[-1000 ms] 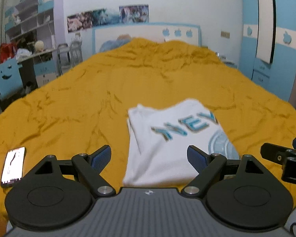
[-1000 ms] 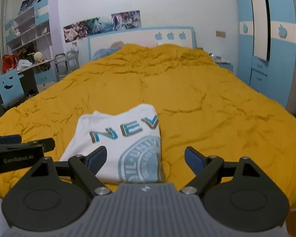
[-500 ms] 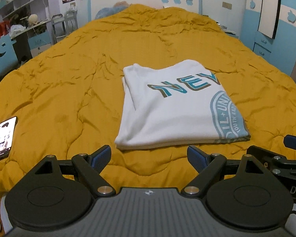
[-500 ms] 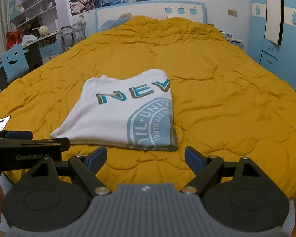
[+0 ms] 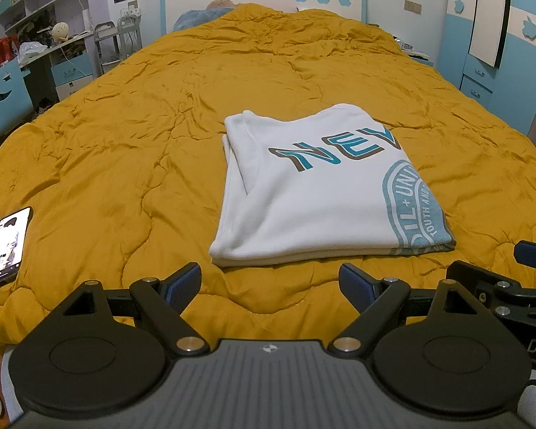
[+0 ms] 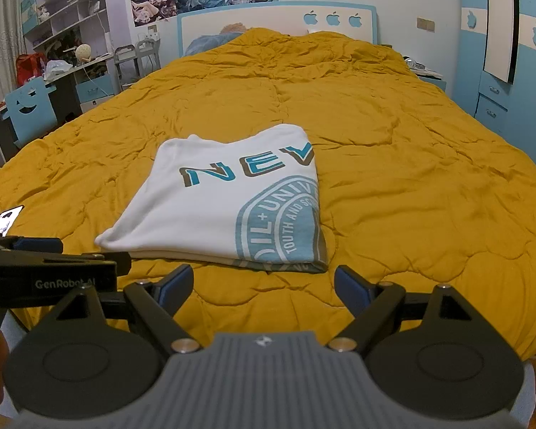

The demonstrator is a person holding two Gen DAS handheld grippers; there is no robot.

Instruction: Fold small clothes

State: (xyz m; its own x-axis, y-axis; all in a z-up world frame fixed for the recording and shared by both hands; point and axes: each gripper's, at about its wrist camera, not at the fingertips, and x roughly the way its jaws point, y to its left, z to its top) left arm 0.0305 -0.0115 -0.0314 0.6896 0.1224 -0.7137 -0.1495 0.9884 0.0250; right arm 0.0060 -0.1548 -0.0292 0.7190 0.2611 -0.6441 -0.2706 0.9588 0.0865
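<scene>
One folded shirt (image 5: pixel 321 193) (white, teal print) and one phone (image 5: pixel 7 246) on the quilt (image 5: pixel 125 143); both grippers' jaws gape, empty

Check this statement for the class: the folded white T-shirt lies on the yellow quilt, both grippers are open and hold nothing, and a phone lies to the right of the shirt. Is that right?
One detail is wrong: the phone lies to the left of the T-shirt, as the left wrist view shows. The rest stands: the shirt is folded on the yellow quilt, and the left gripper and right gripper are open and empty.

Home bedroom: bed (image 5: pixel 160 136) with mustard quilt, apple-motif headboard (image 5: pixel 264 0), blue wardrobe (image 5: pixel 511 53), desk shelves (image 5: pixel 35 7).
</scene>
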